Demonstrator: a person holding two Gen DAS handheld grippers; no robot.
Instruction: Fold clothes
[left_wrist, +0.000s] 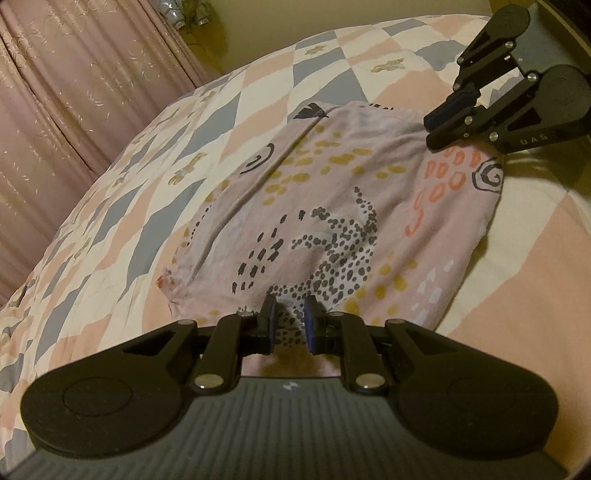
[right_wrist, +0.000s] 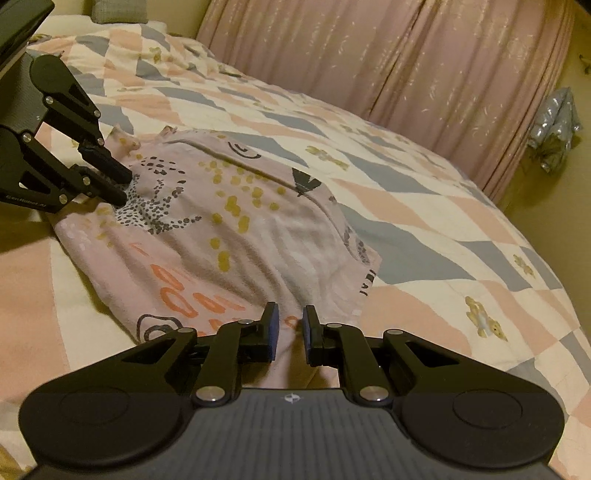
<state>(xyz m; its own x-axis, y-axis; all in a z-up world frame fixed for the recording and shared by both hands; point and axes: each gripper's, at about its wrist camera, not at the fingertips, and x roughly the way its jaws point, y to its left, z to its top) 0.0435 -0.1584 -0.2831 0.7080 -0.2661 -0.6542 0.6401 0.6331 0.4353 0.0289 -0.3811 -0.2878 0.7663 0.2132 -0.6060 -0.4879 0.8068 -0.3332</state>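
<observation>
**Both grippers poised at opposite ends of patterned garment on quilted bed**

From my remote seat, the pale pink garment (left_wrist: 332, 206), printed with mustard spots, grey dotted shapes, coral marks and dark spirals, lies rumpled but mostly spread on the patchwork quilt (left_wrist: 155, 177) of pink, grey-blue and cream blocks. It sits toward one side edge of the bed, with a plain cream and peach strip of quilt running along that edge. My left gripper (left_wrist: 290, 325) is released, its blue-padded fingers (left_wrist: 309, 325) parted with the garment's near hem lying between and under them; I cannot tell whether they touch the cloth. My right gripper (right_wrist: 290, 332) is likewise released, jaws apart over the hem at the coral-print end. In the right wrist view, the left gripper's tips press down into the fabric at the dotted print. Pink embroidered curtains (right_wrist: 424, 62) hang beyond the far side of the bed, and a silvery bundle (right_wrist: 554, 125) sits near the curtains.
</observation>
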